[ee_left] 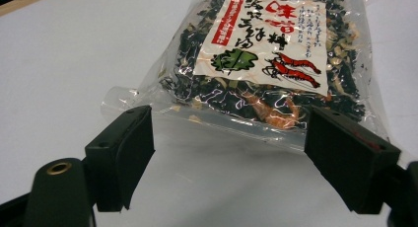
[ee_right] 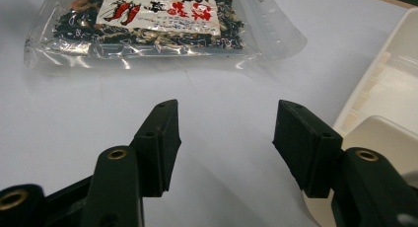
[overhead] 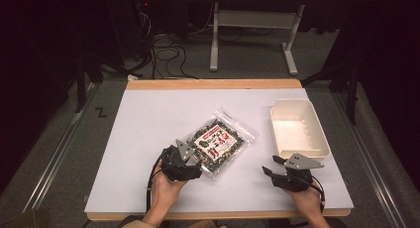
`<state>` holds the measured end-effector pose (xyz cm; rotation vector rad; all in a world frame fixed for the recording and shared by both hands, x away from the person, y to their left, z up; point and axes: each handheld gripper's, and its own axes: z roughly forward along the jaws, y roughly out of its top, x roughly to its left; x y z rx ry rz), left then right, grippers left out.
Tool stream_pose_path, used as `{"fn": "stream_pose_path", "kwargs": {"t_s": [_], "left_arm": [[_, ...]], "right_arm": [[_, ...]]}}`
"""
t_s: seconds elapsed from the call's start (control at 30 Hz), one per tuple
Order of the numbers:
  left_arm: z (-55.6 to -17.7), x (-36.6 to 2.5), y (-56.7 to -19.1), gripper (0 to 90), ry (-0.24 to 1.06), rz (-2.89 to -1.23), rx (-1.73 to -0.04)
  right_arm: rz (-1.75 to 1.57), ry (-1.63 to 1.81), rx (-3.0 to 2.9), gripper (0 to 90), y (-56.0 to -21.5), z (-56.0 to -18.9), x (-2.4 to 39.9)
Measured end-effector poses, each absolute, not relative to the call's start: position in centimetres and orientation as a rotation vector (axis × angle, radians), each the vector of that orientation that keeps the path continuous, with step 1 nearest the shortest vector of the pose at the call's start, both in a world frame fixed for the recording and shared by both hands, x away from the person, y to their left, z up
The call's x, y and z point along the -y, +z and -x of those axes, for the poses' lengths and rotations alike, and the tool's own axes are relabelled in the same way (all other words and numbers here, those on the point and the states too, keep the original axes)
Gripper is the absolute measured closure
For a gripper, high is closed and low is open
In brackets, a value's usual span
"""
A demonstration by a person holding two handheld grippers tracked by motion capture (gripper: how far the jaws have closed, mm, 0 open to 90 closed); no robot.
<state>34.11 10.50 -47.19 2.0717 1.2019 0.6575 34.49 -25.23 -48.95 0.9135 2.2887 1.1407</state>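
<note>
Table [overhead: 148, 139]: white top w/ wood edge, centre of high view.

Tray [overhead: 300, 149]: cream plastic, oblong, right of centre in high view, near table's right edge; nothing visible inside. Also at right edge of right gripper view.

Bag [overhead: 219, 141]: clear zip pouch, dark dried greens, white label w/ red print and shrimp pic. Lies flat at mid-frame in high view, well apart from tray, turned diagonal. Upper centre in left gripper view, upper left in right gripper view.

Left gripper [overhead: 190, 158]: lower centre of high view, held in hand [overhead: 165, 191], just at bag's near corner. Jaws wide apart, nothing between them; in left gripper view bag edge lies just ahead of jaw tips, contact can't be told.

Right gripper [overhead: 271, 166]: lower right of high view, below tray, near it. Jaws apart, approx. half open, holding nothing; bare table between them.
</note>
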Motion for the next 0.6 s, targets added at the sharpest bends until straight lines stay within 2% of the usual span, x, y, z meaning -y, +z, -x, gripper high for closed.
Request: {"fn": "stream_pose_path", "kwargs": {"t_s": [0.27,0.6], "left_arm": [[-34.1,-10.8,-48.1,19.7,0.62,-2.116,-1.226],[-34.4,-11.1,-47.6,18.9,0.64,-2.029,-1.254]], "right_arm": [[-0.884,1.118,-2.342,42.9,-49.4,-34.7,24.8],[-0.876,1.109,-2.353,42.8,-49.6,-34.6,24.4]]}}
